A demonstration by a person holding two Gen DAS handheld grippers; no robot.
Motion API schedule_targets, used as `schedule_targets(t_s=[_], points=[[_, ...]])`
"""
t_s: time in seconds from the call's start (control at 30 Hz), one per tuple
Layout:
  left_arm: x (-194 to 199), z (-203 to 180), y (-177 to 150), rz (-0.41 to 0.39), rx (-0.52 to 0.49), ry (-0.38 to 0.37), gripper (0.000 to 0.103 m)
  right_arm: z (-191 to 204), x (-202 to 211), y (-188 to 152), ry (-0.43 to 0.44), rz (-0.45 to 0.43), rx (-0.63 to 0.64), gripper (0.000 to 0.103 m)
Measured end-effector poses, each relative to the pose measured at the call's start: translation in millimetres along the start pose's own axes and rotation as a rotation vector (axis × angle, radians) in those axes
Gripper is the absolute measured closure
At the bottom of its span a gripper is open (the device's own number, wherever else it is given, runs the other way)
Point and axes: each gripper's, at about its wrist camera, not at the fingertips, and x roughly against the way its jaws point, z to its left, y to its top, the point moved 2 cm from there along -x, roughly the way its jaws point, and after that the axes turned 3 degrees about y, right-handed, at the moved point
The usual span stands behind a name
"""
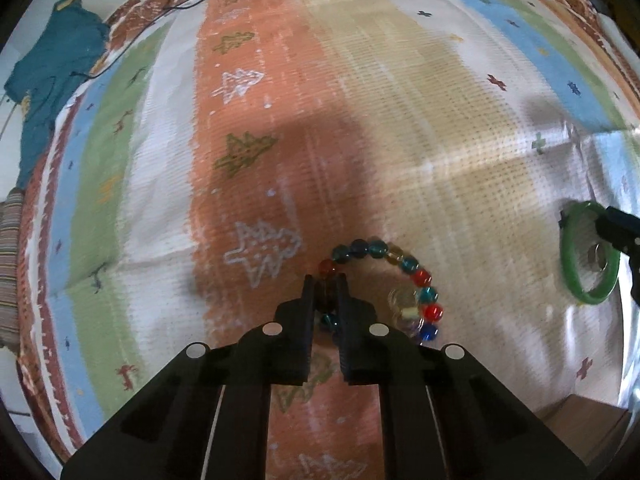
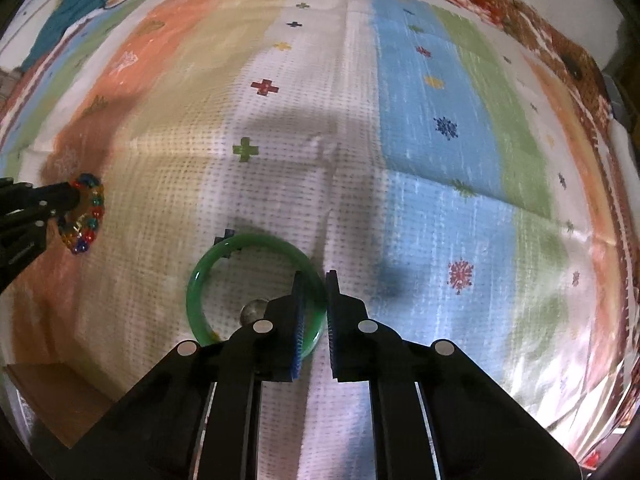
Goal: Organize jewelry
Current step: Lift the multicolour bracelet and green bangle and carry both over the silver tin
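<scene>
A bracelet of coloured glass beads (image 1: 420, 278) lies on the striped cloth (image 1: 360, 100). My left gripper (image 1: 325, 282) is shut on its left side, with beads pinched between the fingers. It shows again at the left of the right wrist view as the beaded bracelet (image 2: 95, 216), with the left gripper's fingers (image 2: 60, 196) on it. A green bangle (image 2: 198, 280) lies flat on the cloth's white stripe. My right gripper (image 2: 314, 280) is shut on its right rim. A small silvery round piece (image 2: 253, 309) sits inside the bangle.
A teal garment (image 1: 52, 76) and a thin black cable (image 1: 160, 12) lie at the cloth's far left. A brown cardboard surface (image 2: 60, 396) shows at the near edge between the two grippers. The cloth (image 2: 420, 120) has creases and reaches far to the right.
</scene>
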Motion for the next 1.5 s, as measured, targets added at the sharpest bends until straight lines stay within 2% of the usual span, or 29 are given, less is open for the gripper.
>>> schedule_targets(t_s=[0.13,0.5,0.87,1.5], points=[[11,7,-5,-0.02,0.027,0.013,0.094,-1,10,-1,0.011,-0.03,-0.011,0.095],[64,3,-15,-0.109,0.056,-0.048,0.094,6,35,5,0.024,-0.102,0.0,0.095],[99,0,-21,-0.169,0.058,-0.073,0.094,7,66,-1,0.08,-0.166,-0.027,0.095],[154,6,-47,-0.265,0.093,-0.144,0.094,18,109,-17,0.102,-0.259,-0.025,0.095]])
